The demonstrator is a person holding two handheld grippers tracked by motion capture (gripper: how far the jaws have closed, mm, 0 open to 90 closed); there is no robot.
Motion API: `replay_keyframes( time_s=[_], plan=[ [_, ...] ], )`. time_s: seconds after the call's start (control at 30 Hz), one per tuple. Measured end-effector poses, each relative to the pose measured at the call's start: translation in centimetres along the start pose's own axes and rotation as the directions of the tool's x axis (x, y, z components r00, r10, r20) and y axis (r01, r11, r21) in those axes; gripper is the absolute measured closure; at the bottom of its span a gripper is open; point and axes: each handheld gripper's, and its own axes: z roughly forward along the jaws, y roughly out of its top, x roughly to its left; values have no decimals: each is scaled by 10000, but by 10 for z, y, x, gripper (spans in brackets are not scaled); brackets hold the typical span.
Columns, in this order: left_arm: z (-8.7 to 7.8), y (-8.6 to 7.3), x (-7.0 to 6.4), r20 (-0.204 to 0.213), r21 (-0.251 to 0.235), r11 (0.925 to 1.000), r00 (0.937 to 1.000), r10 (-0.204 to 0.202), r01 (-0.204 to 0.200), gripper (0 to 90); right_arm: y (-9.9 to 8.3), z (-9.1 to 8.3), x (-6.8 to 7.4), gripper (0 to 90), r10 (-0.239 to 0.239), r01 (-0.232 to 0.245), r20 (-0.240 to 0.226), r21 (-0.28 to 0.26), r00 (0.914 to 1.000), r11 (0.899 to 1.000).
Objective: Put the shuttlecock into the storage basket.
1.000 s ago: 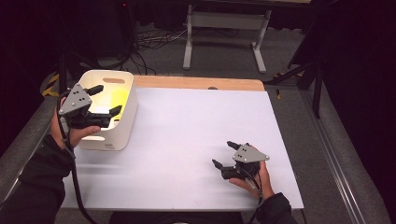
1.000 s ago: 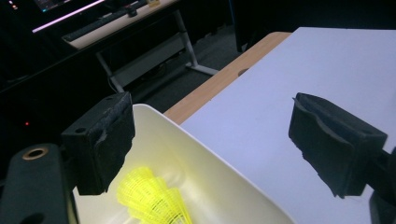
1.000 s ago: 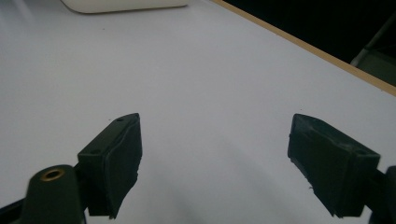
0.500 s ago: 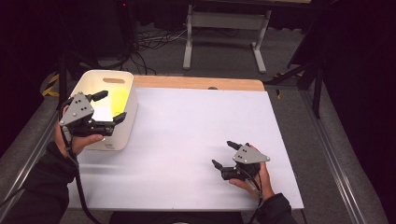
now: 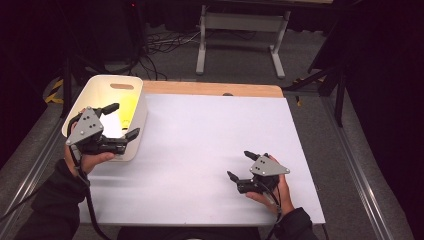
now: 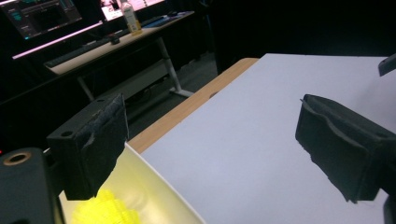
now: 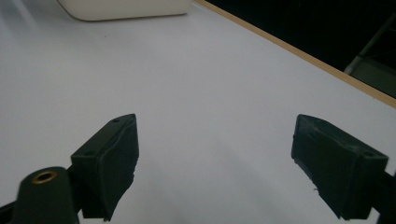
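The table, covered in a white sheet with a strip of wood showing along its far edge, is being viewed from above. A white bin is standing at the far left corner of the table, and something yellow is lying inside it against the right wall; what it is cannot be told. The left tongs are being held by a hand over the near right part of the bin, with the jaws spread wide and nothing between them; in the left gripper view one jaw is hanging over the yellow thing and the bin's rim, the other over the white sheet. The right tongs are being held low over the near right part of the table, well apart from the bin, pointing left, with the jaws likewise spread wide and empty. In the right gripper view the bin is being shown far off beyond the jaws.
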Motion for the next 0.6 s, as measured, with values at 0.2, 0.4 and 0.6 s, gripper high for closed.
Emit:
replay_keyframes(
  time_s=[0.2,0.4,0.6],
  plan=[
    [3,-1,-11,218,-171,9998,9997,92,-88,98,2,-1,2,158,-82,82,-20,-48,10000,10000],
    [4,-3,-21,391,-350,9993,9991,154,-140,97,4,-4,2,153,-83,86,168,-175,9998,9998],
    [8,-5,-37,778,-473,9987,9967,249,-213,97,5,-6,4,153,-116,120,190,-202,9998,9997]
  ],
)
